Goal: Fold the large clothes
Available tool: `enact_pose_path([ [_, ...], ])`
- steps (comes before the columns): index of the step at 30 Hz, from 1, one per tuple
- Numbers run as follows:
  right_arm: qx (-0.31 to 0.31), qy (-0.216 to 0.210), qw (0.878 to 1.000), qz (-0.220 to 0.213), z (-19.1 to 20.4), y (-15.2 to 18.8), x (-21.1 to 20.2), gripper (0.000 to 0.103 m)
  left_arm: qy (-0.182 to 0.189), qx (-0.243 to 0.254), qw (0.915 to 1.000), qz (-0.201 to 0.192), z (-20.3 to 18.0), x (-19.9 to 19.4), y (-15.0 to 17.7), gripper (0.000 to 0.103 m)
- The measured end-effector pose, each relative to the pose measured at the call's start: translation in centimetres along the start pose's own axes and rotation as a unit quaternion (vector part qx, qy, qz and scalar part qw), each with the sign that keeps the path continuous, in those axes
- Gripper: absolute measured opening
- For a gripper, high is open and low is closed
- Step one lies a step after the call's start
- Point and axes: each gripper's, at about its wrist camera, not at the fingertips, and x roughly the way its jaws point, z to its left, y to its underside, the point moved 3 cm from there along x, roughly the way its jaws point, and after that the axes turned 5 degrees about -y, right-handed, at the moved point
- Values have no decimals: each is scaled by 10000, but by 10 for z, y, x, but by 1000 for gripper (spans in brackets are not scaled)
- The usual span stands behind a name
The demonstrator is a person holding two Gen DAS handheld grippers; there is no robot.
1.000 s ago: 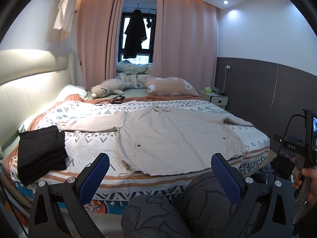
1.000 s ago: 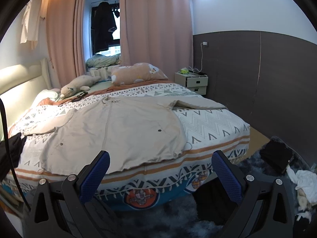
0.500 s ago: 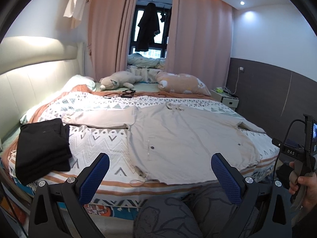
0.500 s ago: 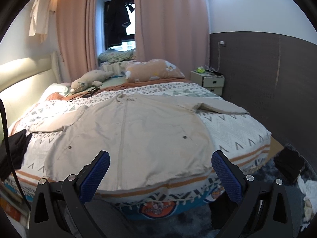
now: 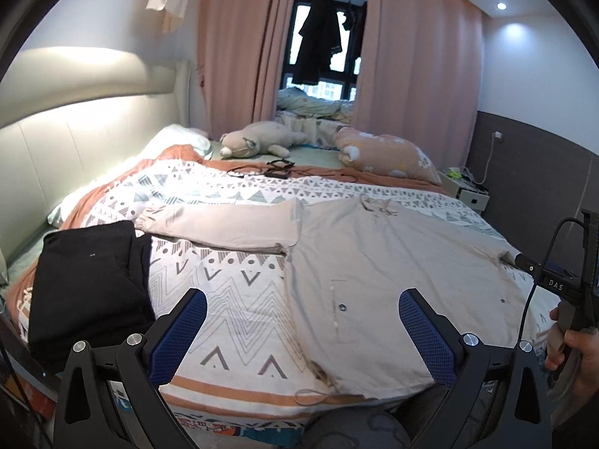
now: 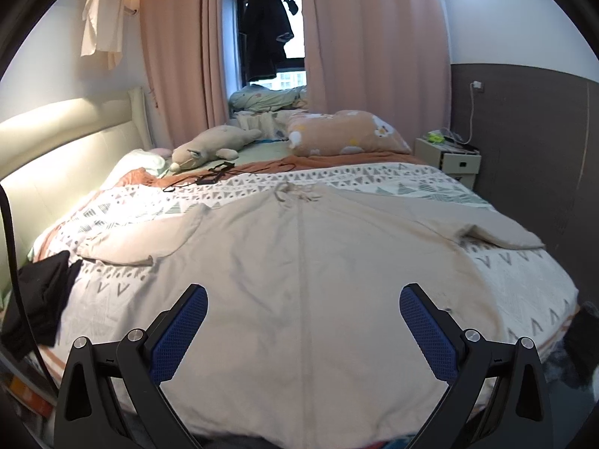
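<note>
Right wrist: beige jacket flat on bed.

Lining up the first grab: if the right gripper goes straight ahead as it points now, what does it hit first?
Most likely the beige jacket spread flat on the bed: the open right gripper points at its lower middle, by the centre seam. Nothing shows in between, though depth is hard to judge.

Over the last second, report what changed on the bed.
Both hand-held grippers moved in toward the bed: the left hand-held gripper and right hand-held gripper now hang over the beige garment, jaws open, gripping nothing. The garment and folded black clothes lie unchanged.
</note>
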Motion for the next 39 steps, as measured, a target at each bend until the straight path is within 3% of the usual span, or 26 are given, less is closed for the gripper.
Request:
enact_pose_path([
  [14,447,-898,9927,665,78,-28,150,103,-734,-611,9942,491,71,102,-36,99],
  [26,850,-1350,9781,1337,141,-46,259,98,-1743,-1015,9758,844,140,174,-88,96],
  [29,927,-1337,9748,1527,146,-51,286,97,-1813,-1077,9724,999,150,197,-99,96],
  [34,1068,-1425,9668,1833,151,-44,328,76,-1781,-1455,9639,1342,166,244,-109,96],
  [37,1015,-1496,9660,1851,151,-27,340,75,-1665,-1585,9596,1624,174,276,-109,80],
  [39,1062,-1469,9620,2043,150,-17,350,68,-1651,-1585,9562,1824,179,298,-108,77],
])
